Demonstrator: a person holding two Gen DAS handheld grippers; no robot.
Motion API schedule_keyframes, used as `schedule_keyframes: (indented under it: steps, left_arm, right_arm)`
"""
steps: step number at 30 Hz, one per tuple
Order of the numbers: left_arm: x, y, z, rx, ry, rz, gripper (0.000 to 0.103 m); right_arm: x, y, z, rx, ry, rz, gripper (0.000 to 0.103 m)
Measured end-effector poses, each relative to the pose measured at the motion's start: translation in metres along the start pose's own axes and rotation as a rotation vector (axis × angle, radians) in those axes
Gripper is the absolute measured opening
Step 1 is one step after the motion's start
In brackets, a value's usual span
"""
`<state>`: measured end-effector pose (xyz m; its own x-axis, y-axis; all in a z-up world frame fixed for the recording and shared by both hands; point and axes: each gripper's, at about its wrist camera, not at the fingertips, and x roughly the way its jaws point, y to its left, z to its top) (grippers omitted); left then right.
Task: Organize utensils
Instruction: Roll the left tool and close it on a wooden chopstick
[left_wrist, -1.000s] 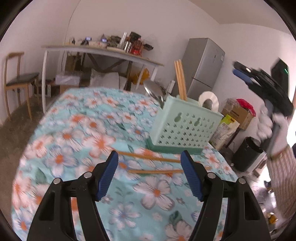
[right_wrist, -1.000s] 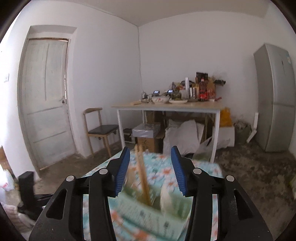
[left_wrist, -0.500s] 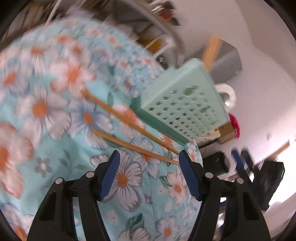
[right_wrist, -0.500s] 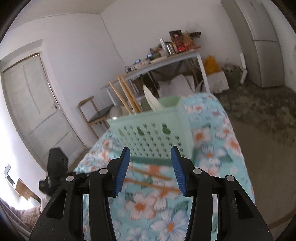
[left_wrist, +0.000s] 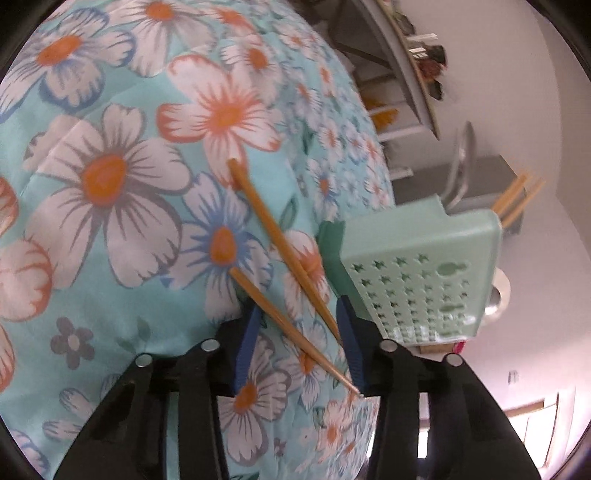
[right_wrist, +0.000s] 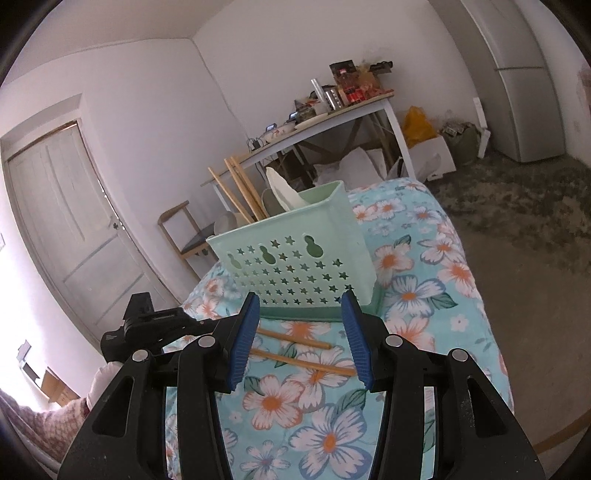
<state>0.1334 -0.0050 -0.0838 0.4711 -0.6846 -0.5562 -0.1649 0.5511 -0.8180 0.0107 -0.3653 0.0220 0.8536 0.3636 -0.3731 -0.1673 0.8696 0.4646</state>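
Note:
Two loose wooden chopsticks (left_wrist: 280, 254) lie on the floral tablecloth (left_wrist: 110, 173) in front of a mint green utensil basket (left_wrist: 417, 273). The basket holds several chopsticks (right_wrist: 240, 188), a metal spoon (left_wrist: 461, 162) and a white spoon (right_wrist: 286, 190). My left gripper (left_wrist: 299, 321) is open and low over the cloth, its blue fingers on either side of the thin ends of the loose chopsticks. My right gripper (right_wrist: 301, 332) is open and empty, above the cloth, facing the basket (right_wrist: 295, 258) with the loose chopsticks (right_wrist: 303, 350) below it. The left gripper (right_wrist: 147, 325) shows at the left there.
A white side table (right_wrist: 332, 118) with bottles and dishes stands behind. A wooden chair (right_wrist: 184, 236) and a door (right_wrist: 66, 229) are at the left, a grey fridge (right_wrist: 517, 85) at the right. The table edge (right_wrist: 491, 314) drops off to the right.
My left gripper has tilted down and closed in on the two loose chopsticks, which now lie between its fingers. My right gripper has swung down from the far wall to face the basket.

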Motion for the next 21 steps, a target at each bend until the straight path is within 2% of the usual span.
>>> schedule_keyframes:
  steps: [4,11,21]
  left_arm:
    - [0.0,0.005,0.0,-0.075,-0.028,0.032,0.028]
    - [-0.002,0.009,-0.007,-0.108,-0.059,0.092,0.014]
    - [-0.016,0.018,-0.012,-0.098,-0.05,0.074,0.012]
  right_arm:
    - [-0.006,-0.007,-0.001,0.019,-0.01,0.004,0.045]
    - [-0.02,-0.017,-0.002,0.049,-0.029,-0.001,0.045]
    - [-0.039,-0.016,-0.001,0.054,-0.048,-0.022,0.046]
